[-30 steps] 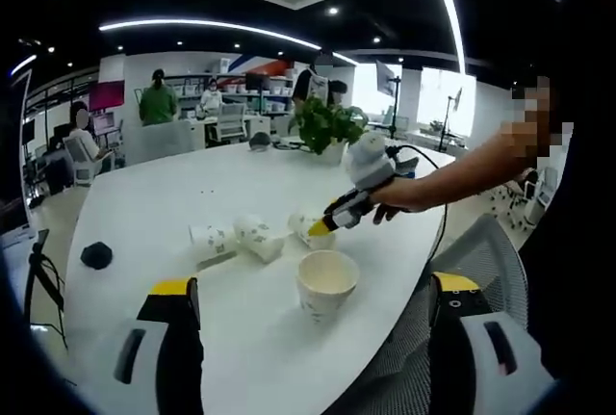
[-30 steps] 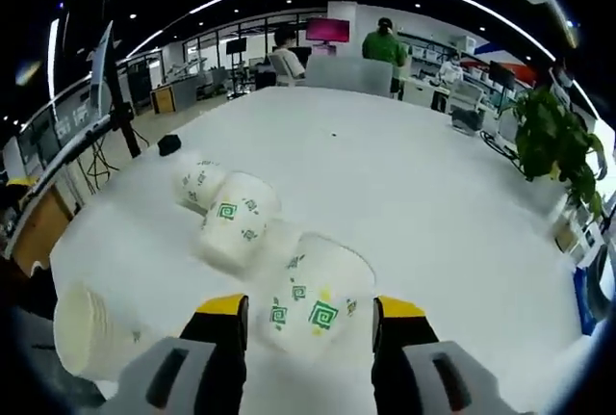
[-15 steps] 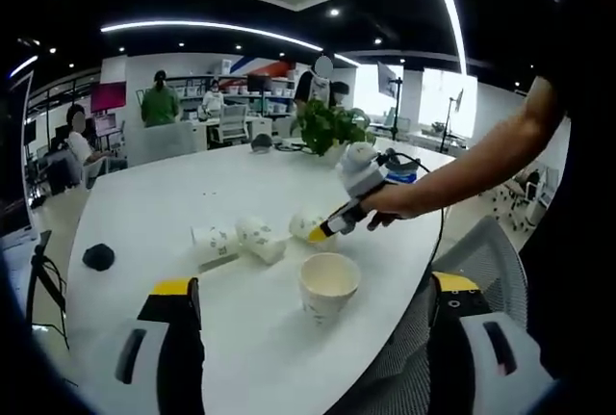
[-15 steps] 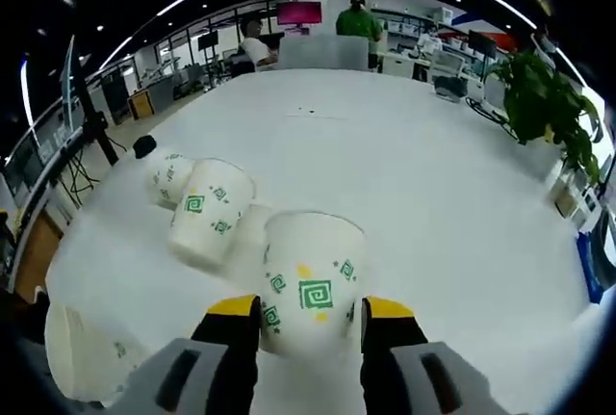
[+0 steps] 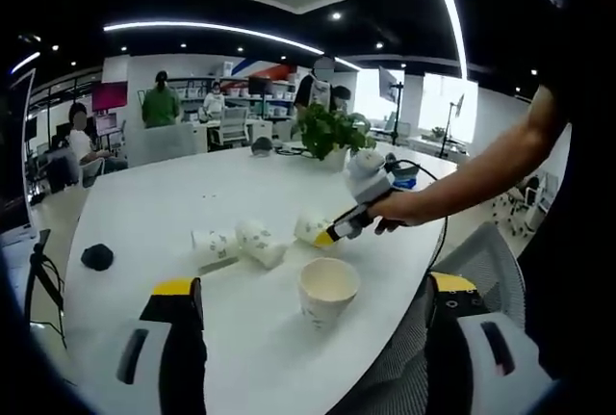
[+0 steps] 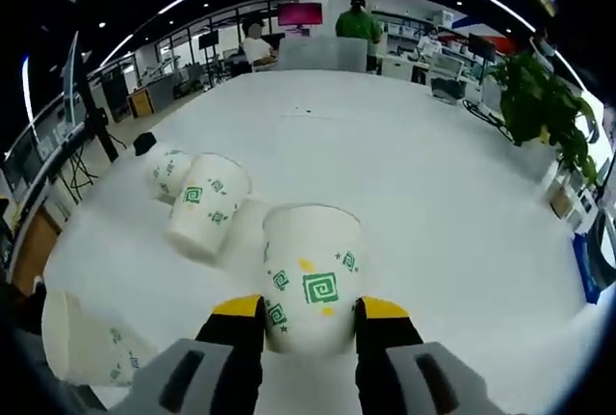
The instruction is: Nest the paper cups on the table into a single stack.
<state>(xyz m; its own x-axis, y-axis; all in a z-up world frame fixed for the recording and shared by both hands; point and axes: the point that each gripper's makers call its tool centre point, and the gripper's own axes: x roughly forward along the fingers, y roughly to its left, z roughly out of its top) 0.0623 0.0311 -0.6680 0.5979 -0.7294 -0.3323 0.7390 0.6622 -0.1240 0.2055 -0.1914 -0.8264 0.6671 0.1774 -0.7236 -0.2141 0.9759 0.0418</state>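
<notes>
**Right gripper clamps a paper cup, ready to carry it to the stack**

The right gripper (image 6: 308,314) has its jaws closed on a green-patterned cup (image 6: 310,275), pinching it low on the wall, base pointing away from the camera. In the left gripper view the same gripper (image 5: 327,235) holds that cup (image 5: 310,228) over the table (image 5: 173,203). The left gripper (image 5: 308,314) hangs back with its jaws wide apart, holding nothing. An upright cup (image 5: 327,290) stands just in front of it, and looks like the base for the stack. Two more cups lie on their sides, touching each other: one (image 6: 204,205) nearer, one (image 6: 168,170) behind.

The risk is a crushed wall: thin paper pinched this hard may go oval and refuse to nest. The held cup is also tilted, so it could catch the upright cup's rim and tip it.

Compared with a second ago, the held cup sits squarer and higher between the jaws, which have drawn closer together.
</notes>
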